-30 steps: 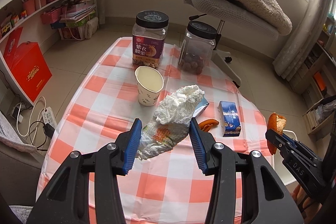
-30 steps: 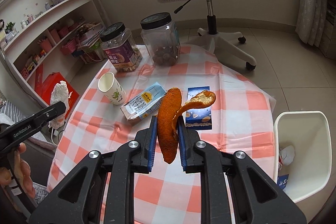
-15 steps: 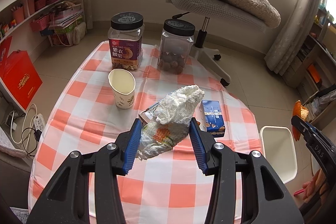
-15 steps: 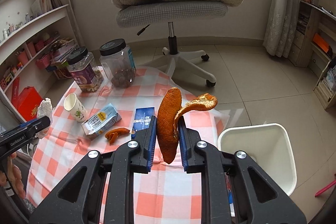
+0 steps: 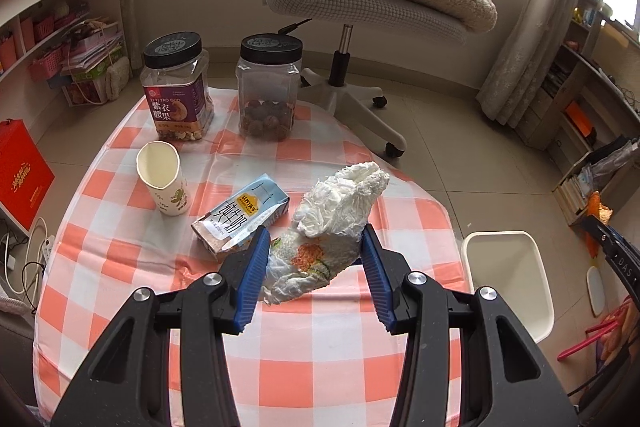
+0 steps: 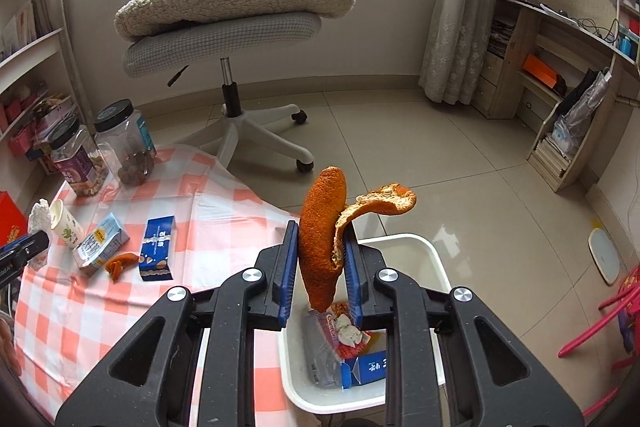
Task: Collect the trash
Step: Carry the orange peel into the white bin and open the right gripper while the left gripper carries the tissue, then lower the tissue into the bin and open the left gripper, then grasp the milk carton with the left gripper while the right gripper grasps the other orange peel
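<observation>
Over the white bin [image 6: 424, 255] beside the table [image 6: 120, 311], a curl of orange peel [image 6: 322, 239] stands between the blue pads of the right gripper [image 6: 320, 273], whose jaws have just been opening; the peel hangs at a slight slant, touching the pads but with the squeeze coming off. Wrappers and a blue carton [image 6: 366, 367] already lie in the bin below. The step in hand looks like the drop, and what it calls for is a fuller release while the peel sits above the opening, not the rim. Across the checked cloth, the left gripper [image 5: 316, 267] clamps a crumpled tissue wad [image 5: 332, 223] at a middling width, above the table near its bin-side edge; its turn would seem to follow. Left on the table are a milk carton [image 5: 244, 215], a paper cup [image 5: 162, 175], a blue packet [image 6: 158, 247], a scrap of peel [image 6: 118, 263] and two jars [image 5: 176, 87].
</observation>
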Demonstrator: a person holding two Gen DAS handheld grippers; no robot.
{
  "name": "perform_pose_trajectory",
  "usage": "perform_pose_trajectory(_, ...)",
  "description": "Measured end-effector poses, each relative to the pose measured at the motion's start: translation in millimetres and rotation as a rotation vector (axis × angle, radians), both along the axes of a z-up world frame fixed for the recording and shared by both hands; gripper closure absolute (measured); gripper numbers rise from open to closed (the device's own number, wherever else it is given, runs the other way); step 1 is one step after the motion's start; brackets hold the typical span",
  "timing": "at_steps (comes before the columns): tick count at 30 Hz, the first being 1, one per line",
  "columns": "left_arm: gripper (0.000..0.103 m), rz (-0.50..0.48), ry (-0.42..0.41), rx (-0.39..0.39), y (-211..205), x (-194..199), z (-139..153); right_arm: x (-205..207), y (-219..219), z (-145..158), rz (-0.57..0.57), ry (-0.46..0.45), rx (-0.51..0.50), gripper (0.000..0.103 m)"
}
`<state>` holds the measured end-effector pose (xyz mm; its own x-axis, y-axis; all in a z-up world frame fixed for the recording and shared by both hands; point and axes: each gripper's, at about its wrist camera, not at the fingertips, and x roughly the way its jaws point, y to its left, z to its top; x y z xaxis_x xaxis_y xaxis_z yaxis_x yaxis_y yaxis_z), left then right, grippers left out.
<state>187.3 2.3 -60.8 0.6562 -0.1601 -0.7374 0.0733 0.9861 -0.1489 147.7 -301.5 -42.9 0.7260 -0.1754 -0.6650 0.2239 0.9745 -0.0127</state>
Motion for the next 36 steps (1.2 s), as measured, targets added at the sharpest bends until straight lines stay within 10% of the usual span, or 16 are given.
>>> perform_pose_trajectory(10, 0.057, -0.158, -0.008, 0.016, -87, -6, -9, -32, -70, 20, -0.235, -0.116, 0.015, 0.022)
perform_pose_trajectory(23, 0.055, -0.403, 0.070, -0.084, -226, -17, -19, -59, -121, 43, -0.375, -0.255, 0.123, 0.014)
perform_pose_trajectory(28, 0.034, -0.461, 0.153, -0.215, -246, -12, -24, -64, -133, 43, -0.411, -0.271, 0.148, 0.011)
perform_pose_trajectory(36, 0.026, -0.396, 0.048, -0.037, -212, -13, -22, -50, -108, 39, -0.346, -0.222, 0.069, 0.007)
